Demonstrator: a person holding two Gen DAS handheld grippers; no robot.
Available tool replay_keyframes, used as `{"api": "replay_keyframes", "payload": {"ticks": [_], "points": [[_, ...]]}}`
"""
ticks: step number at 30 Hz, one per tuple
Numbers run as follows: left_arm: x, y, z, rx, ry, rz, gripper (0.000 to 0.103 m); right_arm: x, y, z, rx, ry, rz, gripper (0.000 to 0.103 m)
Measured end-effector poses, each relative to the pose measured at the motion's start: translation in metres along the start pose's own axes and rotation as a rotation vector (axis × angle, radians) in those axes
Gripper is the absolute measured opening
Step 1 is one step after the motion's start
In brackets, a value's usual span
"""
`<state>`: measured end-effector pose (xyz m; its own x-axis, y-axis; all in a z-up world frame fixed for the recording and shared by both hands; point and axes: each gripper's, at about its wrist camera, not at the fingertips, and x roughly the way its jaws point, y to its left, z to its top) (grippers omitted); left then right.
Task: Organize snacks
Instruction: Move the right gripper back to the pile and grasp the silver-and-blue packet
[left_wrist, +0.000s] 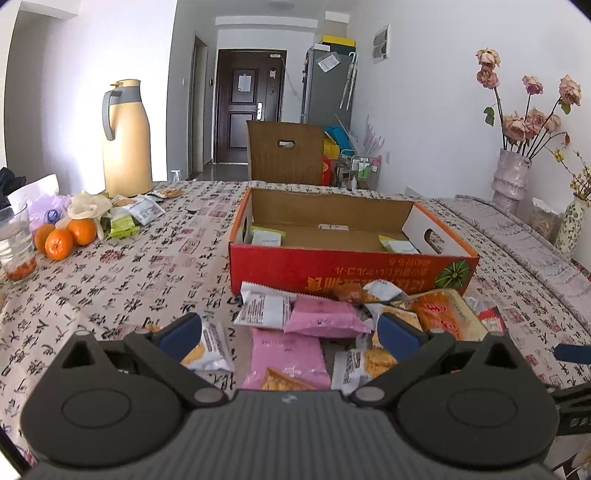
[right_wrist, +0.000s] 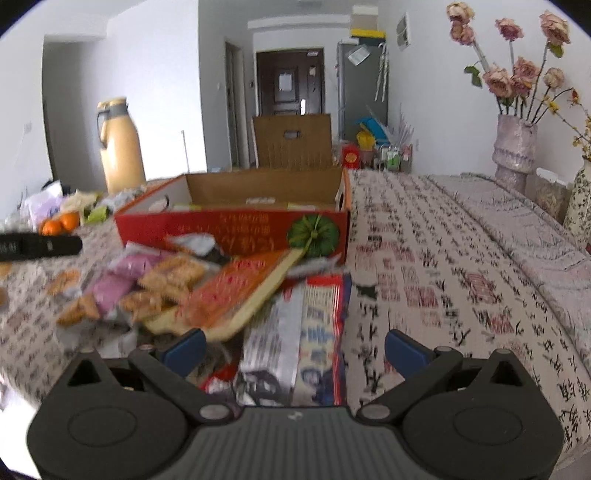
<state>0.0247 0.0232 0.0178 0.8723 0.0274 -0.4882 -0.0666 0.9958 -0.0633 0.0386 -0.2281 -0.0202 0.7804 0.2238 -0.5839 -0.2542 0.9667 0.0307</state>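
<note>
- Landmark: red cardboard box (left_wrist: 343, 271), open-topped, resting on the patterned tablecloth (left_wrist: 155, 266). All positions below are given relative to it.
- Far left of the box: glass (left_wrist: 14, 243); three oranges (left_wrist: 64, 236) just beside the glass.
- Left of the box, further back: yellow thermos jug (left_wrist: 127, 138), upright. Loose snack packets (left_wrist: 136, 216) lie between the jug and the oranges.
- Inside the box: one green-and-white packet (left_wrist: 266, 236) at the left end; a second packet (left_wrist: 399, 245) at the right end.
- In front of the box: pile of snacks (left_wrist: 332, 317) on the cloth, touching or nearly touching the front wall. It includes two pink packets (left_wrist: 321, 317), white packets and an orange flat pack (left_wrist: 443, 314).
- Left gripper (left_wrist: 291, 334): jaws spread wide, empty, positioned above the pink packets in front of the box.
- Right gripper (right_wrist: 295, 350): jaws spread wide, empty, positioned over a red-edged printed bag (right_wrist: 306, 332) at the right end of the pile. This view is motion-blurred.
- Right of the box: bare tablecloth; at the far right, a vase of dried roses (left_wrist: 511, 177).
</note>
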Motion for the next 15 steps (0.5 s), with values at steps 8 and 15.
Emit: {"api": "replay_keyframes", "payload": {"ticks": [8,15], "points": [[-0.003,0.004,-0.010,-0.012,0.023,0.025,0.103,0.021,-0.008,0.001,0.034,0.040,-0.004,0.101],[-0.006,0.009,-0.010,-0.023,0.022,0.031,0.103,0.036,-0.016,0.003,0.096,0.059,0.018,0.087]]}}
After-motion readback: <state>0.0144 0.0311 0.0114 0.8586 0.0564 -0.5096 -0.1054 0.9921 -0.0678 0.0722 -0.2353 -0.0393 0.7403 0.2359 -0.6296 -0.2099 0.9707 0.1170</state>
